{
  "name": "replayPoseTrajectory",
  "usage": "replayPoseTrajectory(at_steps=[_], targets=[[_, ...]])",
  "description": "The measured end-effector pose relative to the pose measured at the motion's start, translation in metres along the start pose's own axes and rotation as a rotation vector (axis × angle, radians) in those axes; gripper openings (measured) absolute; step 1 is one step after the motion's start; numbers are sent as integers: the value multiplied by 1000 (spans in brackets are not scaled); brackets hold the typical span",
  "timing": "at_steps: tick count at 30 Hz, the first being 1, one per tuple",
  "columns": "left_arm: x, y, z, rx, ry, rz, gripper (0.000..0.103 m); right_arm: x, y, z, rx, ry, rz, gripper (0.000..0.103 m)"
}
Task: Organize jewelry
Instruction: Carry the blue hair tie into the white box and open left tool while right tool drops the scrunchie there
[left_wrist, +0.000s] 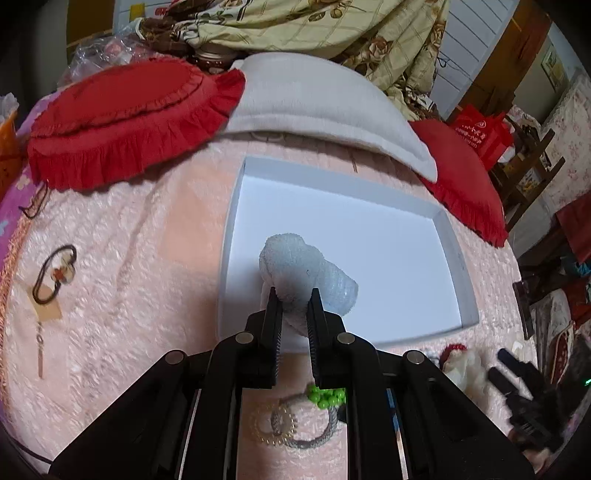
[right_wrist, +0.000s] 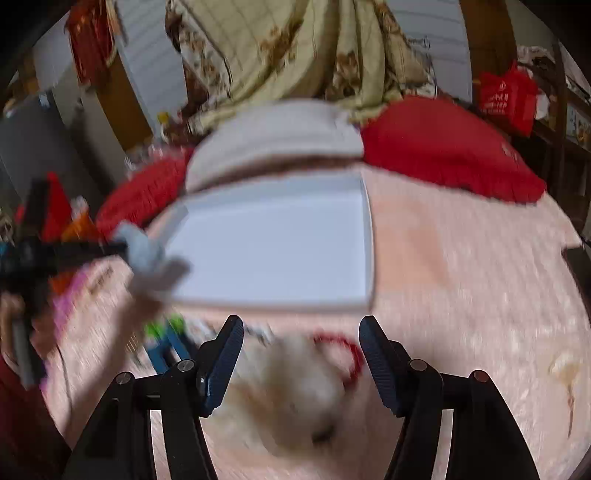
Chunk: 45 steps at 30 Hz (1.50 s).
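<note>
One tool (left_wrist: 294, 295) pinching fluffy scrunchie (left_wrist: 306, 273), over box (left_wrist: 452, 236)

Tray (left_wrist: 452, 254): white. Fluffy scrunchie (left_wrist: 295, 266): pale blue-grey. Bed cover (left_wrist: 122, 229): pale pink, textured. Frilled cushion (left_wrist: 122, 114), far left: red. Pillow (left_wrist: 317, 99): off-white. Quilt (left_wrist: 314, 26), far: cream with brown floral print. Near bead cluster (left_wrist: 327, 395): bright green. Left hand-held gripper (left_wrist: 294, 295): black.
</note>
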<state>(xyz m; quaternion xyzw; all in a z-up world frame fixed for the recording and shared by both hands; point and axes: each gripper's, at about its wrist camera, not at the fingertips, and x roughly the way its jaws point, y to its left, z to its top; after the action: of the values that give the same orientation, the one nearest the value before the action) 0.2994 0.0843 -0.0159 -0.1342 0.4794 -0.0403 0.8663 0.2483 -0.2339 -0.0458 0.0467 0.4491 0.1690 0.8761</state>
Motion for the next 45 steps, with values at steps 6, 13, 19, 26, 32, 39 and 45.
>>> replayPoseTrajectory(at_steps=[6, 13, 19, 26, 32, 39, 45], targets=[[-14, -12, -16, 54, -12, 26, 12, 20, 10, -15, -43, 31, -7, 25], [-22, -9, -18, 45, -11, 10, 12, 0, 13, -4, -22, 2, 46, 2], [-22, -9, 0, 35, -24, 7, 12, -41, 15, 47, -11, -142, 104, 2], [3, -15, 50, 47, -43, 42, 11, -19, 46, 131, -37, -186, 152, 2], [51, -11, 90, 47, -30, 114, 12, 64, 65, 166, -13, -82, 162, 2], [84, -3, 103, 78, -24, 160, 25, 145, 44, 174, 90, 39, 129, 2], [77, 6, 105, 49, -61, 100, 45, 154, 10, 173, 187, 39, 98, 41]])
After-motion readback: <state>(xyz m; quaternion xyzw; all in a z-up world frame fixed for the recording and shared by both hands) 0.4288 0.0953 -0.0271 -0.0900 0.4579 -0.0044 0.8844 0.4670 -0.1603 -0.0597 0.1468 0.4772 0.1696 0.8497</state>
